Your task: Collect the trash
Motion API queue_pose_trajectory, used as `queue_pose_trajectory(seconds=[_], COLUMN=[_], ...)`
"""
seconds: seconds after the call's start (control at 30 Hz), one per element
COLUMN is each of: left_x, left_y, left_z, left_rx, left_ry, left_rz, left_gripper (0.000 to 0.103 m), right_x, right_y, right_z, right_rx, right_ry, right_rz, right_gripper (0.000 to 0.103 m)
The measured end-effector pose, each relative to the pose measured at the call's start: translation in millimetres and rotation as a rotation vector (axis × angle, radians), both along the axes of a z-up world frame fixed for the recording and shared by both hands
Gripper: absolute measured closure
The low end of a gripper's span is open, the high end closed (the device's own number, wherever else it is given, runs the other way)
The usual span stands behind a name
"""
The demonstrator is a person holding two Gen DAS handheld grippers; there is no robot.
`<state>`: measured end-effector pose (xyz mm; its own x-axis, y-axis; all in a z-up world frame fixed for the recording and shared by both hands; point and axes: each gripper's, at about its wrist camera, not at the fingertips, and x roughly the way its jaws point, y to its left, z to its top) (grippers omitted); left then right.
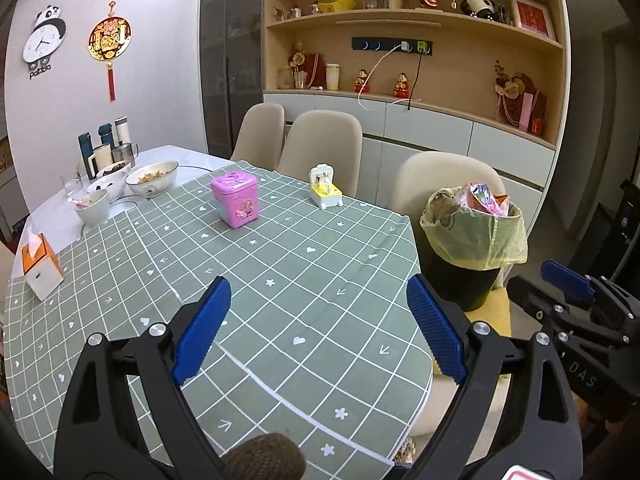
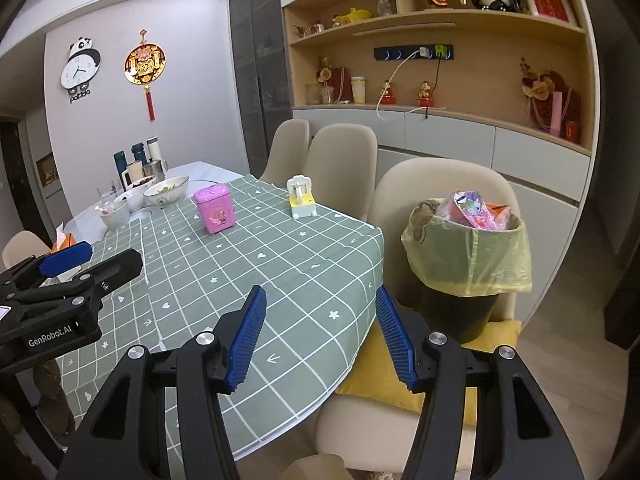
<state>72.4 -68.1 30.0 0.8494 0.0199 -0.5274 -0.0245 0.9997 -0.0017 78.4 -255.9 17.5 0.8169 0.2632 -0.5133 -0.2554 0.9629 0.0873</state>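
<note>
A green checked cloth [image 1: 280,280] covers the near part of the table, and on it stand a pink tin [image 1: 236,199] and, nearer the far edge, a small white-and-yellow toy [image 1: 325,186], well apart. Bowls [image 1: 152,178], cups and flasks crowd the bare far-left end. Three beige chairs [image 1: 320,144] line the far side, in front of a shelved wall unit.

The bin [image 2: 468,264] sits on the nearest chair, on a yellow cushion [image 2: 384,372], just beside the table's edge. It is black with a yellow-green liner folded over the rim, and crumpled pink and orange wrappers [image 2: 476,212] heap above the top.

Only the left view shows the orange-and-white tissue box [image 1: 40,268] whole, at the table's left edge; in the right view the left gripper [image 2: 86,260] hides most of it. The right view shows more of the cushion and chair seat.

The left gripper [image 1: 320,328] hangs over the cloth, jaws spread wide, nothing between them. The right gripper [image 2: 320,336] hangs at the table edge, jaws also apart and empty.
</note>
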Motion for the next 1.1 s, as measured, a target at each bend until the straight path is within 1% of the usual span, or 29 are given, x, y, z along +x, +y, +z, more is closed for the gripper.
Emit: queue_pose_trajectory(seconds=[0.37, 0.77, 1.1], left_x=[-17.3, -18.5, -18.2], left_y=[-5.3, -17.1, -24.7], left_z=[7.1, 8.5, 7.5], left_rx=[-0.006, 0.003, 0.004], left_ry=[-0.021, -0.026, -0.020], left_rz=[-0.012, -0.050, -0.063], left_gripper=[0.018, 0.018, 0.018], right_x=[-17.1, -20.6, -20.9], right_y=[-1.6, -11.8, -20.7], right_z=[7.7, 12.1, 13.7], right_rx=[0.011, 0.019, 0.025], right_ry=[-0.014, -0.022, -0.023], right_rz=[-0.011, -0.040, -0.052], right_gripper=[0.049, 0.049, 0.049])
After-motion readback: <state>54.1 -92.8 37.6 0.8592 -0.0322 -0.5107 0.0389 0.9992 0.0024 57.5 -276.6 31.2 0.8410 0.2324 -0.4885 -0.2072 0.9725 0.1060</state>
